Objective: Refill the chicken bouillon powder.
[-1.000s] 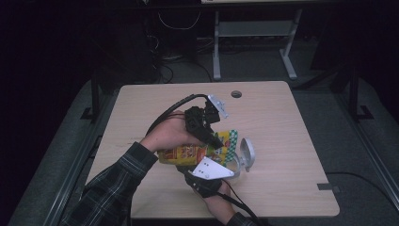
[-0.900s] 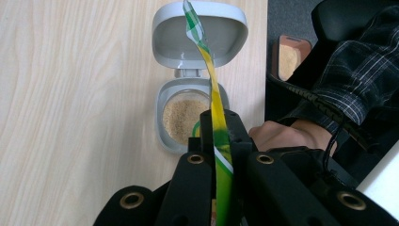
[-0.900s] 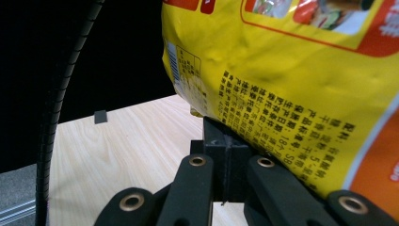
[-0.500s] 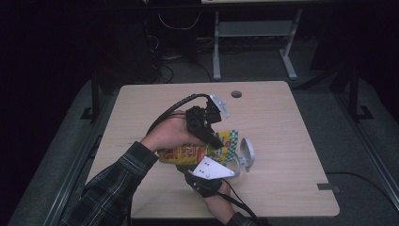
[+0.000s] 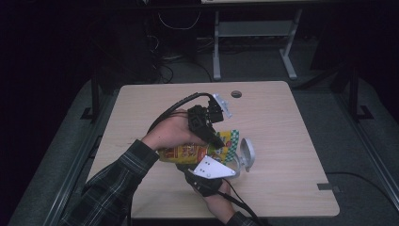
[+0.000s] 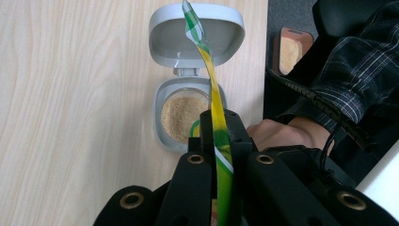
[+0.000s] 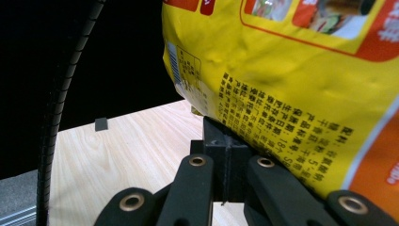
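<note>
A yellow snack bag [image 5: 186, 152] hangs over the table, tilted towards a small grey container [image 6: 162, 96]. The container's hinged lid [image 6: 197, 28] stands open, and brownish powder [image 6: 181, 113] lies inside. My left gripper [image 6: 221, 117] is shut on the bag's green and yellow top edge [image 6: 211, 77], directly above the container. In the high view the left gripper [image 5: 217, 140] reaches in from the left, over the lid [image 5: 248, 153]. My right gripper [image 7: 225, 136] is shut, its tips against the bag's underside [image 7: 291, 84]. Whether it pinches the bag I cannot tell. It sits below the bag [image 5: 207, 170].
The light wooden table [image 5: 282, 122] has a round cable hole [image 5: 236, 93] at its back edge and a grey tape patch [image 5: 326, 186] near the front right corner. Dark floor surrounds it, and a metal frame [image 5: 254, 28] stands behind. Cables trail from both grippers.
</note>
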`<action>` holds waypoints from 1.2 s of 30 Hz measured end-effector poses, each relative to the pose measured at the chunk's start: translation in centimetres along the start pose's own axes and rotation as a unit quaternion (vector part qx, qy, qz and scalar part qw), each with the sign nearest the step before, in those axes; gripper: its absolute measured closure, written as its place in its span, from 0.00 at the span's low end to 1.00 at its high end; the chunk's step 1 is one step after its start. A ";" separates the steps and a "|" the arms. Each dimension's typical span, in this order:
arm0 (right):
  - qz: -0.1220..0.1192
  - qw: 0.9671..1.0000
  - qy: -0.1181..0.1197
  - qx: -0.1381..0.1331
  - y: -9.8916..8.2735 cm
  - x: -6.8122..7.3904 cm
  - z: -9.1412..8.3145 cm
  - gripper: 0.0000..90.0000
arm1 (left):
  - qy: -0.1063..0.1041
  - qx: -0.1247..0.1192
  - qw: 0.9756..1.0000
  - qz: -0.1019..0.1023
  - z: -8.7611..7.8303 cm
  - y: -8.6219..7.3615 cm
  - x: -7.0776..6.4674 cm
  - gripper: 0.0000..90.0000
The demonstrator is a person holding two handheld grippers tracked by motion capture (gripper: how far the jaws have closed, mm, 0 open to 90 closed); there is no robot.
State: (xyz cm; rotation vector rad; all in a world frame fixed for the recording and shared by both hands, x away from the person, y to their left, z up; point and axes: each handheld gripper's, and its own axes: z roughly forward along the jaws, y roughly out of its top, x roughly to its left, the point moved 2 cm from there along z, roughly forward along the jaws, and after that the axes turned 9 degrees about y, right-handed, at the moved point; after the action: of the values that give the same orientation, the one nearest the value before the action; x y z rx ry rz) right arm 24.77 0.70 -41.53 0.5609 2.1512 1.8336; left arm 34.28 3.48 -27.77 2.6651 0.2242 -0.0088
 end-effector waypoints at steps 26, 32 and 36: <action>0.000 1.000 -0.001 -0.010 0.4 -0.1 0.0 1.00 | -0.002 0.022 1.000 0.007 0.1 0.7 0.0 1.00; 0.000 1.000 -0.001 -0.010 0.4 -0.1 0.0 1.00 | -0.002 0.027 1.000 0.007 0.2 0.8 0.0 1.00; 0.001 1.000 0.000 -0.010 0.4 -0.2 0.0 1.00 | -0.003 0.030 1.000 0.007 0.3 0.8 0.0 1.00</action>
State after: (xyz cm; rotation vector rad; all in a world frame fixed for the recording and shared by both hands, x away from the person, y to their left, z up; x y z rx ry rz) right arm 24.95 0.67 -41.18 0.5588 2.1314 1.8531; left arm 34.45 2.62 -27.62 2.7255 0.2052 -0.0195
